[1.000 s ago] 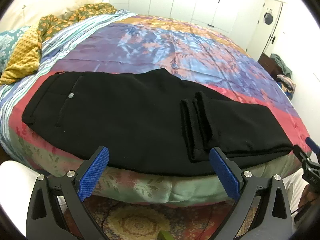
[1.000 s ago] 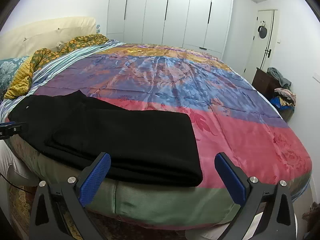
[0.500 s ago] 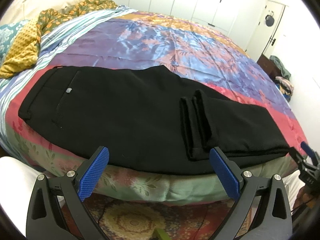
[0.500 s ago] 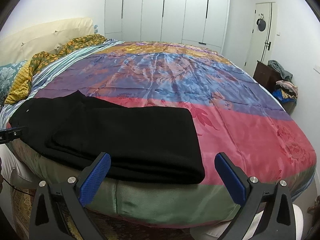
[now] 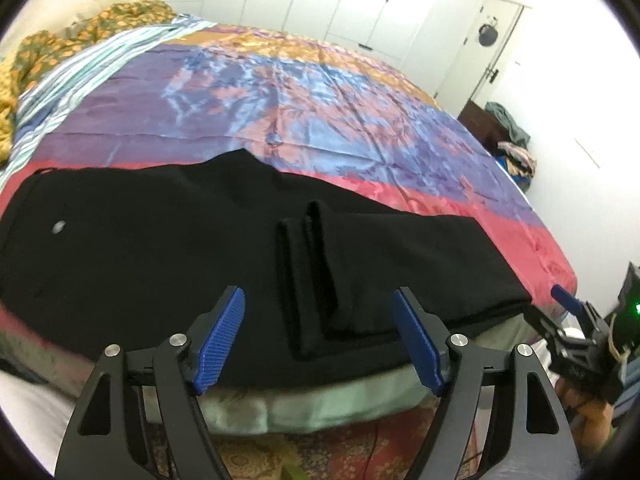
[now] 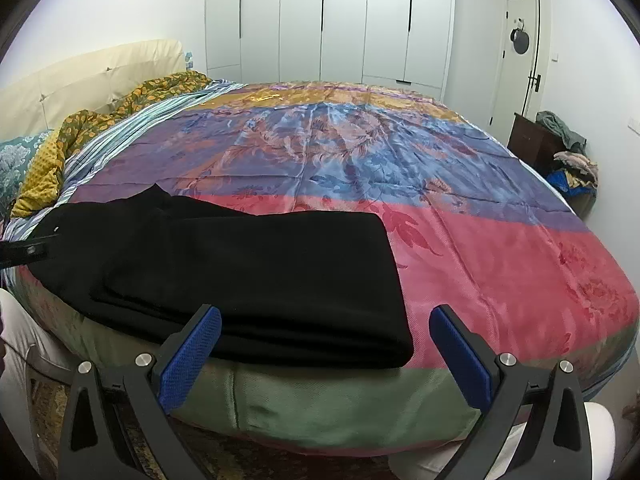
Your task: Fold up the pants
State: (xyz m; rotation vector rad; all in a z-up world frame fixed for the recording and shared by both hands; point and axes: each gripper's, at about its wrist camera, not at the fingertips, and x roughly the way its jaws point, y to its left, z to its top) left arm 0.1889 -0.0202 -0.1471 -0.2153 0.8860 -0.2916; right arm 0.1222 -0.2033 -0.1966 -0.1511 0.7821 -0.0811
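Now your left tongs [image 5: 318,336] and right tongs [image 6: 325,354] are both wide open, holding nothing. Soft, floppy pants [image 5: 160,248] lie along the bed [image 6: 500,264] edge; grab the folded end's corners.

— Any writing, label or number you can read from where you are?

— None. My left-wrist view is blurred, and the black pants [image 5: 168,248] carry only a small pale button, with no tag or lettering I can make out.

— And the bedspread [image 6: 480,248], or the wardrobe doors behind?

— Just a floral pattern on the cloth and plain white doors [image 6: 344,20]. The other gripper has a green light, but no legible mark beside it.
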